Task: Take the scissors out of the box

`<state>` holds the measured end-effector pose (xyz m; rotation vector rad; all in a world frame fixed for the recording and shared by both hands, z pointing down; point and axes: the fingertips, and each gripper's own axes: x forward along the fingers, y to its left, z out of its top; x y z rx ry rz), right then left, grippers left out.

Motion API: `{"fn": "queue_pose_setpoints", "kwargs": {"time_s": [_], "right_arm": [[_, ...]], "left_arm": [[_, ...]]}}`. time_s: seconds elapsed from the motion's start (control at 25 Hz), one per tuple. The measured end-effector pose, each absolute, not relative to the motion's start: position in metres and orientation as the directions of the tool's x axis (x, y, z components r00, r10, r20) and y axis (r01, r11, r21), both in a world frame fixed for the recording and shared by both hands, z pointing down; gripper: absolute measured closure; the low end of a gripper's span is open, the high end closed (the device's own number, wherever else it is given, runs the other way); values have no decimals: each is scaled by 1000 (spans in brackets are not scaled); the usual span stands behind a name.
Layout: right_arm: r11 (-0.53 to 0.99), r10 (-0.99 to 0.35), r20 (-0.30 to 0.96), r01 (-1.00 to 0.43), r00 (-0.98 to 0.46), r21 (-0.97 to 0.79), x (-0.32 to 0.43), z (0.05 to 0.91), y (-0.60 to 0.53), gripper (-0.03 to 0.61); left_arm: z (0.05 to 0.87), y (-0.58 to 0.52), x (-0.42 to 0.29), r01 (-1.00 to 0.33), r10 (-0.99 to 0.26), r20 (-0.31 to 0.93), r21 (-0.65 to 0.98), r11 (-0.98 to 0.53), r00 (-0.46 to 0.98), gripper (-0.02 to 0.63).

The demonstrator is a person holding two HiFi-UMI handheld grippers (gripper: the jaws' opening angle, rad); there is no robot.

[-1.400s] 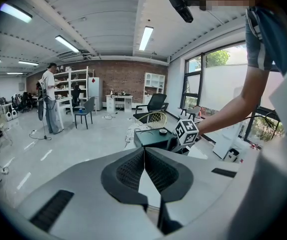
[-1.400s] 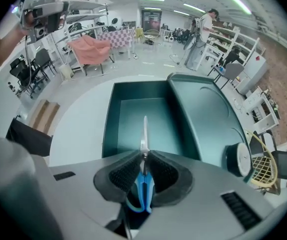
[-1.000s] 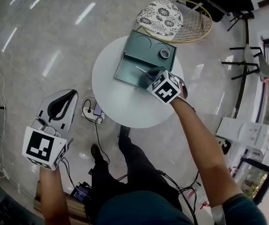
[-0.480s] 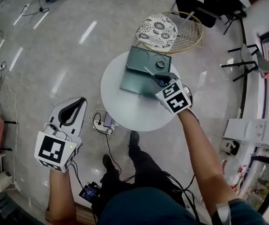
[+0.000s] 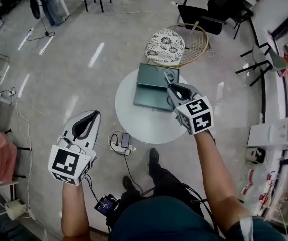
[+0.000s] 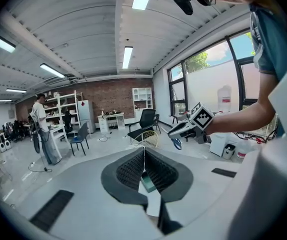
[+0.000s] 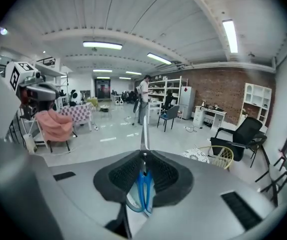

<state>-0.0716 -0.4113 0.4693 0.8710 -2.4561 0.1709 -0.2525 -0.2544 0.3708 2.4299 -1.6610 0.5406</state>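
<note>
The right hand-held gripper [image 7: 144, 155] is clamped on the blue-handled scissors [image 7: 143, 191], a grip plain only in its own view. The head view shows the green box [image 5: 151, 87] and table [image 5: 139, 122] beneath its tips. The left hand-held gripper [image 6: 143, 151] is closed and empty.

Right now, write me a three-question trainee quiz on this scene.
1. Short answer: which tool grips the scissors?
2. True or false: the scissors lie inside the green box.
3. Pick one: the box rests on A) the round white table, B) the cushioned chair, C) the floor.

Key: 1. The right tool, its jaws closed on the blue handles. 2. False; they are held up in the air. 3. A.
</note>
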Motion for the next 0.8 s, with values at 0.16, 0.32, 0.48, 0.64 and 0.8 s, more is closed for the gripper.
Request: {"fn": "queue_pose_setpoints", "kwargs": {"time_s": [0.16,0.32,0.48,0.64,0.8], "right_arm": [[762,-588,441,-647,-678,21,-64,426,-394,499],[743,-625,372,-669,-686,16,-55,385,-374,500],[733,-647,320,-680,-692,12,-46,355,-354,499],[731,-656,278,-683,-702,0,-40,335,-333,499],[730,-660,248,-684,-709,-12,-32,317,-317,499]], "left_arm": [[344,-246,-252,-914,-877,345,-109,-392,335,595],[318,-234,-251,-908,-885,316,-130,-398,343,594],[303,-223,-249,-902,-889,292,-147,-405,352,594],[290,-213,-244,-899,-893,271,-156,-410,361,594],[277,-204,-238,-894,-894,257,-167,-416,368,594]]}}
